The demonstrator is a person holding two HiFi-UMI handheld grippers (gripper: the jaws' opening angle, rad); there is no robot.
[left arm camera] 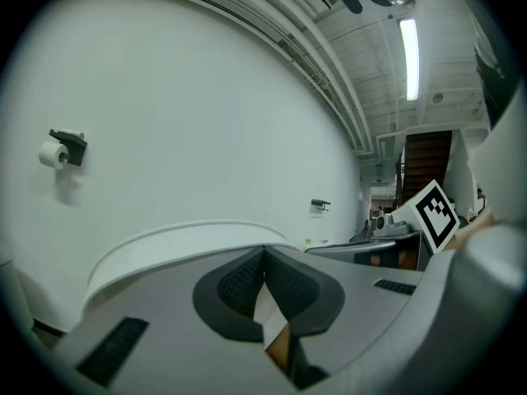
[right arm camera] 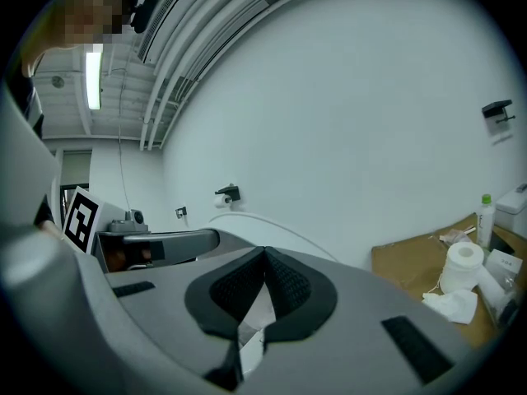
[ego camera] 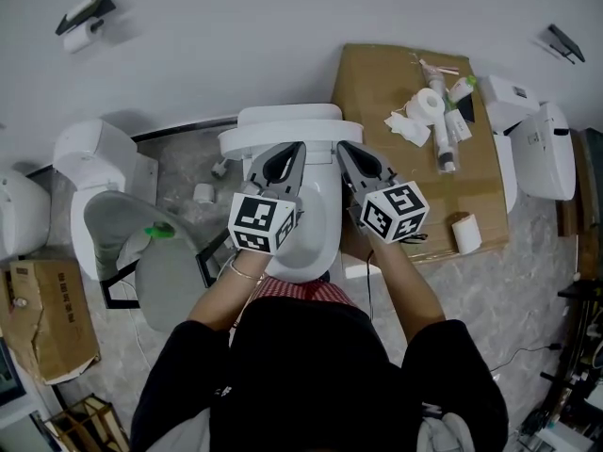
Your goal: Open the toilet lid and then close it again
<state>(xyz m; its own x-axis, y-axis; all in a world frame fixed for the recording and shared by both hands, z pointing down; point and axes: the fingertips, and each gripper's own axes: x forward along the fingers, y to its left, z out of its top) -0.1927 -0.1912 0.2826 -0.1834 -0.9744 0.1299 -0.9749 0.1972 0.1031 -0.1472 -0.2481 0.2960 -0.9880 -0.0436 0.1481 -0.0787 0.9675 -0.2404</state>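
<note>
Jaws, left: shut tip to tip on the left gripper, nothing clamped between; only a sliver of white and brown seen through the slot lower down.
Jaws, right: likewise together on the right gripper, empty, tips meeting in a point.
Left gripper, head view: centre of frame, marker cube toward the person, tip aimed at the upper edge of the toilet.
Right gripper, head view: just right of centre, beside the left one, the two well matched in height and apart from each other.
Toilet lid: centre of the head view, a wide white band in front of the tank, seemingly raised and leaning back, though not certain from above; in the gripper views a white curved edge just past the jaw tips. Contact with either gripper not clear.
Tank: upper centre, against the white wall.
Cardboard: upper right of the head view, carrying a paper roll, crumpled tissue and tubes.
Bottle: green cap, right edge of the right gripper view.
Paper holder: upper left, on the wall.
Second toilet: left of frame, lid up.
Box: lower left, on the floor.
</note>
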